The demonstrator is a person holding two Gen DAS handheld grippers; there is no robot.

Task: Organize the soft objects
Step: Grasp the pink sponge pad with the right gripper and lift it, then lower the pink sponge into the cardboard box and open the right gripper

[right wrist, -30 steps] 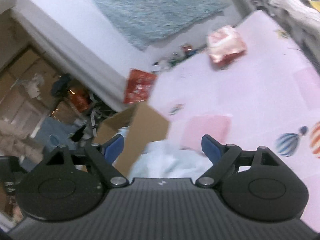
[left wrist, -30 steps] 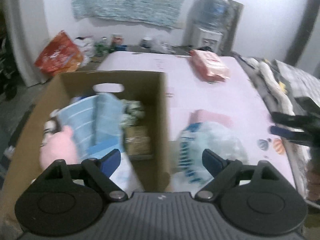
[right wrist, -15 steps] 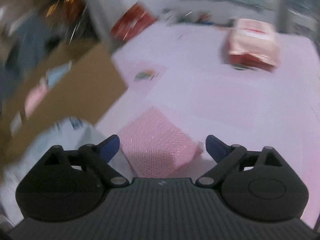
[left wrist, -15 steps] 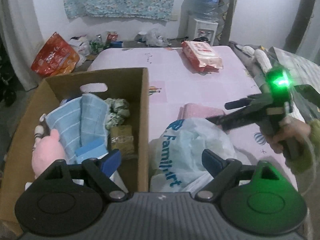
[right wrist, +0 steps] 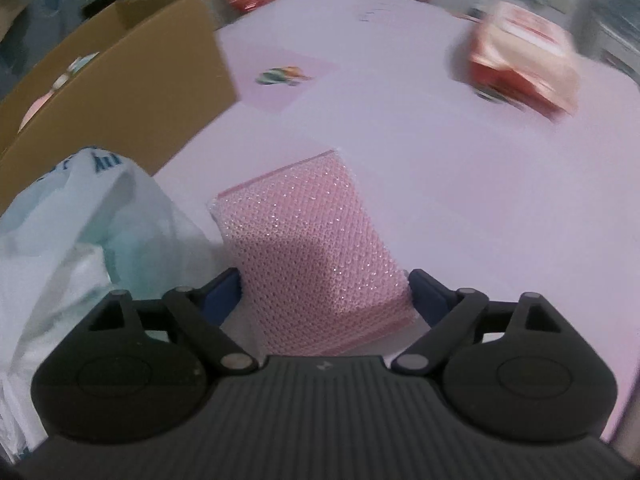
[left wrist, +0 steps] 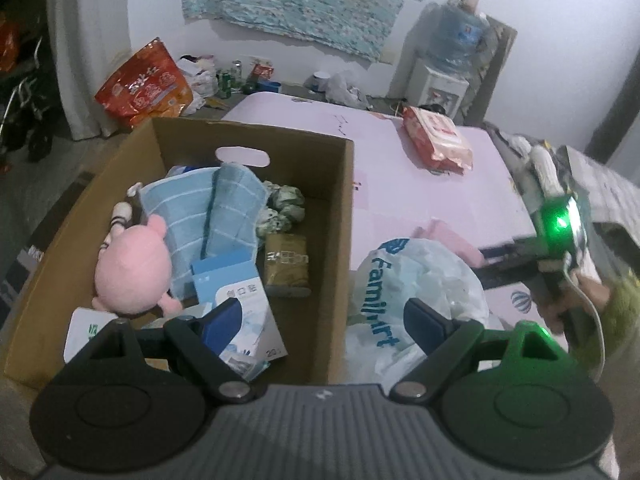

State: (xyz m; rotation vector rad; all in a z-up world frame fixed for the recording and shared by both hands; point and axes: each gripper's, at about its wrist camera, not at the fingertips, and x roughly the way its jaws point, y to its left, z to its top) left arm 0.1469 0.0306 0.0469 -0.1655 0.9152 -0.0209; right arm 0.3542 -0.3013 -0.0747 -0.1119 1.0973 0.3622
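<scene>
right gripper (right wrist: 325, 292) closing, straddling pink mesh sponge (right wrist: 316, 240), unclamped | left gripper (left wrist: 324, 316) apart, empty | risk: crumpled white plastic bag (right wrist: 80, 232) snags

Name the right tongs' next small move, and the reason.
Probably close the right tongs on the pink sponge: it sits between the two pads, which have just been closing, though contact is unclear. Then it could go into the cardboard box.

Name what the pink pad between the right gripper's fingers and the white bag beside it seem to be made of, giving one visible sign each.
Pink pad: probably a sponge in glittery woven mesh; a fine net pattern sparkles. White bag: thin, slightly glossy plastic film; it crumples and shows pale green through.
</scene>
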